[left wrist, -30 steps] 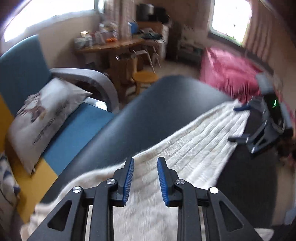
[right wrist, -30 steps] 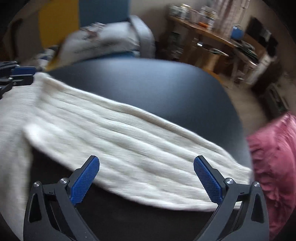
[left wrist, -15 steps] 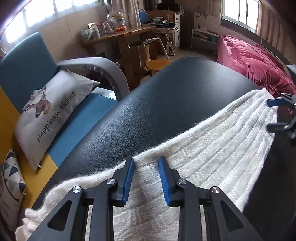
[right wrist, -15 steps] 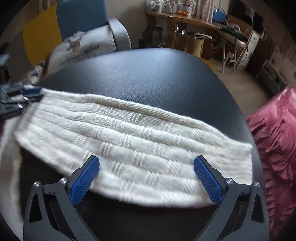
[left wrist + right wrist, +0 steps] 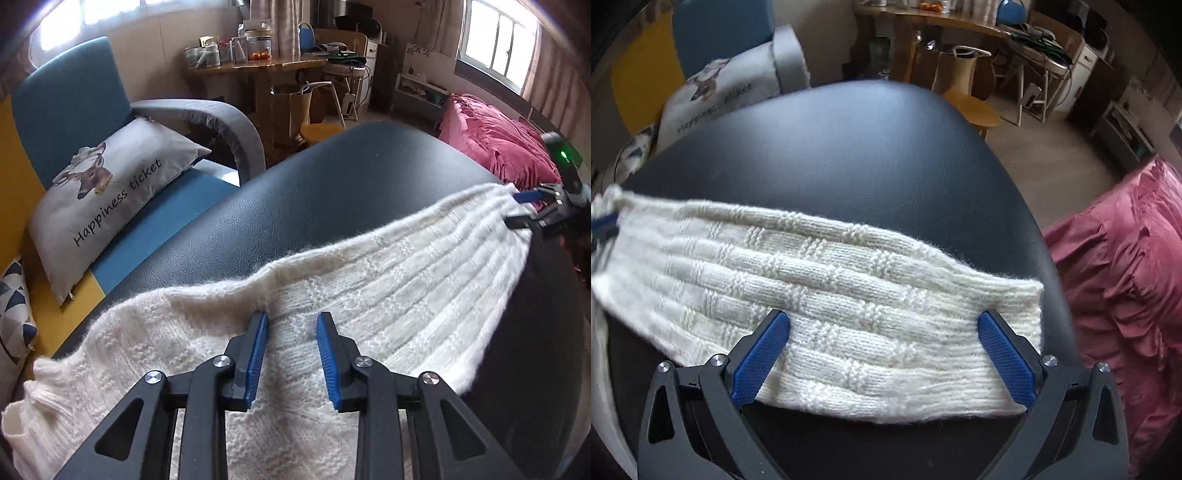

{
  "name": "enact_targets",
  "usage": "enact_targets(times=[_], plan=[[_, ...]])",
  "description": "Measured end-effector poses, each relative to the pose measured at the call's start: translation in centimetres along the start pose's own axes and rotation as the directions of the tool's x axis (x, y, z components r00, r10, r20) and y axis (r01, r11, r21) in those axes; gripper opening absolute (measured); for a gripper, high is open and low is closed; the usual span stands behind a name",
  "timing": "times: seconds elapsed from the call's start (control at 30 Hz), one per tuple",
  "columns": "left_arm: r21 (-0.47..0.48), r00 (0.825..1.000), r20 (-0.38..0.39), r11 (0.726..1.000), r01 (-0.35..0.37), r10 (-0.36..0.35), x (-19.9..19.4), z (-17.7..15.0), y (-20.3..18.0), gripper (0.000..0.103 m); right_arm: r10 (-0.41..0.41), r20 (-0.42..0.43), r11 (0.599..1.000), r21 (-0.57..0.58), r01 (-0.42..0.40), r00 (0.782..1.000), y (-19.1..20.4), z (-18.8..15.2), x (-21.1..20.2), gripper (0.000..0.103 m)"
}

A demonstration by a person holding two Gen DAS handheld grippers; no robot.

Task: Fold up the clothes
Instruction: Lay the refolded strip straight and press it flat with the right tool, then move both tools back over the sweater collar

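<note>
The white knit sweater runs off the left wrist view's bottom edge; the cushion lettering blurs in the right wrist view.

A cream ribbed knit garment lies flat on the dark padded surface, its sleeve stretched out as a long band. The sleeve's cuff end lies under and between the right gripper's wide-spread tips; the body spreads beneath the left gripper.

Both tools lower over sweater
</note>
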State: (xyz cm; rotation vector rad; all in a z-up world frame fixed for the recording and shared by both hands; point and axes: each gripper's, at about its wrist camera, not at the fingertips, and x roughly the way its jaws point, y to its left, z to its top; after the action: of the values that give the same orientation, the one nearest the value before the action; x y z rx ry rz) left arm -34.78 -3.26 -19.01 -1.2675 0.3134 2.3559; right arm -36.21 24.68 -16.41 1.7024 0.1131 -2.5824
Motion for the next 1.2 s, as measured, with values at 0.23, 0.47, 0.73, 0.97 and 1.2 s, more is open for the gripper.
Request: enact_targets(times=[0.23, 0.47, 0.73, 0.97, 1.2], plan=[[-0.07, 1.0, 0.016, 0.998, 0.002, -0.001, 0.0, -0.1, 0.3, 0.029, -0.021, 0.023, 1.0, 0.016, 0.021, 1.0, -0.4, 0.4, 0.5, 0.103], [-0.203, 0.997, 0.073, 0.978, 0.036, -0.022, -3.8, -2.8, 2.7, 0.028, -0.055, 0.043, 0.998, 0.017, 0.054, 0.998, -0.6, 0.5, 0.2, 0.103], [-0.366, 0.979, 0.185, 0.931, -0.008, 0.081, -15.6, -16.8, 5.3, 0.028, -0.106, 0.056, 0.994, 0.04, 0.104, 0.993, -0.4, 1.1, -0.6, 0.103], [-0.685, 0.939, 0.107, 0.709, -0.168, 0.326, -24.8, -29.6, 15.0, 0.025, 0.123, 0.228, 0.98, -0.181, -0.082, 0.966, 10.2, -1.4, -8.7, 0.103], [-0.638, 0.895, 0.051, 0.704, -0.313, 0.444, -26.1, -30.5, 17.6, 0.025, 0.463, 0.022, 0.741, -0.558, -0.374, 0.886, 31.1, -9.0, -11.6, 0.103]])
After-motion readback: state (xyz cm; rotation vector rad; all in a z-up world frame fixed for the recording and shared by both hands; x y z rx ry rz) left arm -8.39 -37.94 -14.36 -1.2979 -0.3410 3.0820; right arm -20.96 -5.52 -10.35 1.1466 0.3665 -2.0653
